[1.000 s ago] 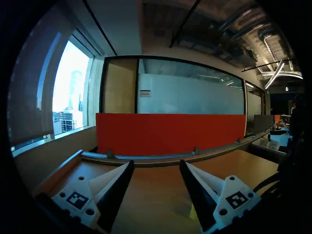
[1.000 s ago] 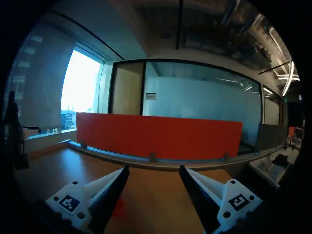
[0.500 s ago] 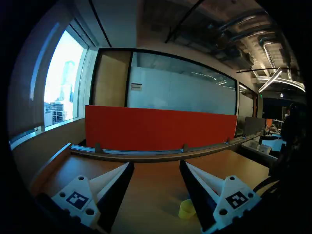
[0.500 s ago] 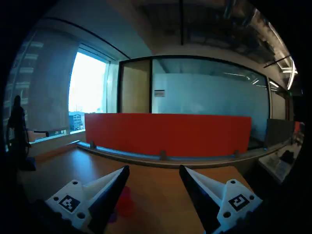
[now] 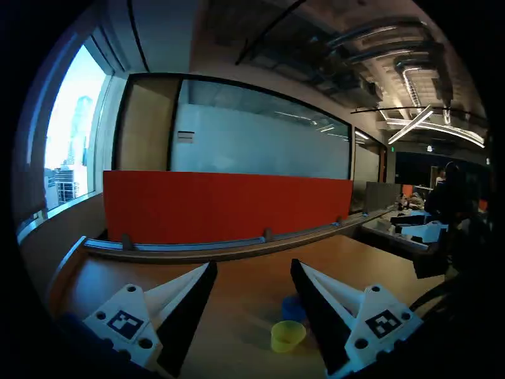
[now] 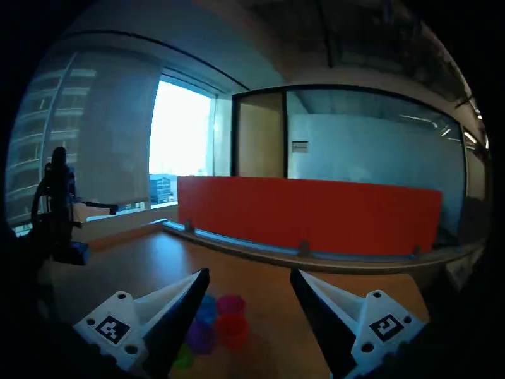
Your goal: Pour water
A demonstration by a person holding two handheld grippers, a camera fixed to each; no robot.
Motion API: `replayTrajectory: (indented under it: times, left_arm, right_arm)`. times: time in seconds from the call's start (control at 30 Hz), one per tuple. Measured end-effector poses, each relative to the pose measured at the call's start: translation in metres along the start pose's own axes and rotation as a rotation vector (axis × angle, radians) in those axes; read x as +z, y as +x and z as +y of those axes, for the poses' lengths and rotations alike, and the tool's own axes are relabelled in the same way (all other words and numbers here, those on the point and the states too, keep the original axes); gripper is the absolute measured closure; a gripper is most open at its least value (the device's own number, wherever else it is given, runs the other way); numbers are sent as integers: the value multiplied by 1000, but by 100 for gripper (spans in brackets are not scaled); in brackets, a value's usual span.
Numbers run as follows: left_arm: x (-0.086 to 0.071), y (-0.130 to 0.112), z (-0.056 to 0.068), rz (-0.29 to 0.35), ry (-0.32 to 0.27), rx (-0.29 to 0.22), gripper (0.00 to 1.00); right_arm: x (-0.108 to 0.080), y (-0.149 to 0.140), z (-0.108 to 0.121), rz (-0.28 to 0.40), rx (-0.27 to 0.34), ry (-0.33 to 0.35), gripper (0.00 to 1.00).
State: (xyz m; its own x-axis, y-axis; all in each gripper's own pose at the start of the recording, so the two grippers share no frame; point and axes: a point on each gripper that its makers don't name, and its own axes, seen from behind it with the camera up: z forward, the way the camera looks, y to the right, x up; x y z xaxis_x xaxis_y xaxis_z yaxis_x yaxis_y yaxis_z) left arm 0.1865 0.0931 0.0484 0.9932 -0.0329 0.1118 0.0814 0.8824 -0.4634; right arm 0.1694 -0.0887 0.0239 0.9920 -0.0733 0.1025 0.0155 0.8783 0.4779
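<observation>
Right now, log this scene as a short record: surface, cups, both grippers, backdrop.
surface: wooden desk
cups, left gripper view: yellow cup upright, blue cup just behind it
cups, right gripper view: cup cluster of pink, red, purple, blue and green, set close together
left gripper: jaws open, holding nothing
right gripper: jaws open, holding nothing
backdrop: orange divider, bright window
</observation>
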Motion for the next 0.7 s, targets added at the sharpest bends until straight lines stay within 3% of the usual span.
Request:
replayTrajectory:
  times: [0.17,0.27,0.5,0.7]
  left_arm:
    - [4,2,15,7,-84,-18,14]
    - [5,1,19,8,-114,-29,14]
    - [8,-5,11,-20,-117,-9,14]
    - [11,-13,13,-53,-152,26,14]
  right_arm:
    - [2,1,-16,-4,-8,72,1]
    - [4,2,-18,-6,-10,80,1]
    - [6,-8,-24,-50,-28,104,1]
    - [4,-21,-31,-102,-50,140,1]
